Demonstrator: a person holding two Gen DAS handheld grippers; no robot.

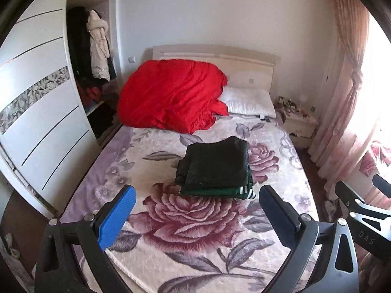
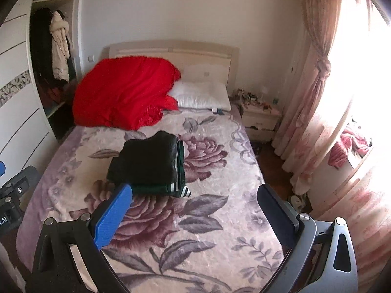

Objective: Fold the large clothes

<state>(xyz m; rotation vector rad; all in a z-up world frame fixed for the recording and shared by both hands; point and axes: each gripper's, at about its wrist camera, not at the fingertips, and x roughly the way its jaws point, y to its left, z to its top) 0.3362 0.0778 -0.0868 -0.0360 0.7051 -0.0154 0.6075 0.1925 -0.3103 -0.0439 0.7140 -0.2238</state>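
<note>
Both the left tongs (image 1: 196, 195) and the right tongs (image 2: 195, 194) hung released and empty above the floral bed (image 1: 171, 219). A folded stack of dark clothes (image 1: 215, 168) lay mid-bed, before a red quilt (image 1: 171, 95) and white pillow (image 1: 246, 102).

Two wrist fisheyes, side by side, looking down the bed (image 1: 136, 171) from its foot.

Left view set further left, taking in more wardrobe (image 1: 44, 122); right view set further right, taking in more curtain (image 2: 317, 92). Both held well back, sharing headboard (image 2: 185, 53), red quilt (image 1: 171, 92) and folded stack (image 2: 149, 161).
</note>
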